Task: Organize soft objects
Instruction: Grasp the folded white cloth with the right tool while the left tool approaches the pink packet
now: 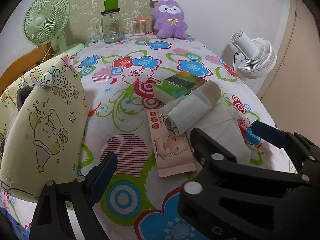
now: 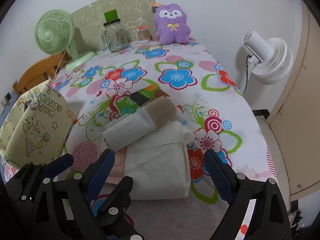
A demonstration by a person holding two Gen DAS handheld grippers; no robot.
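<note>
Left tongs point(image 1: 182, 140) open, right tongs point(image 2: 160, 170) open | floral tablecloth point(image 2: 176, 76) | white wall point(image 2: 220, 10) | white fan point(image 2: 268, 60)

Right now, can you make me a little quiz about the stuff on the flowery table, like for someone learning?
1. True or false: the purple plush toy lies inside the yellow bag.
2. What lies on top of the folded white cloth? A) glass jar B) rolled towel C) green fan
3. Fill in: the right gripper is open, its fingers on either side of the folded white ____.

Key:
1. False. It sits at the far end of the table by the wall.
2. B, the rolled towel.
3. cloth.
</note>
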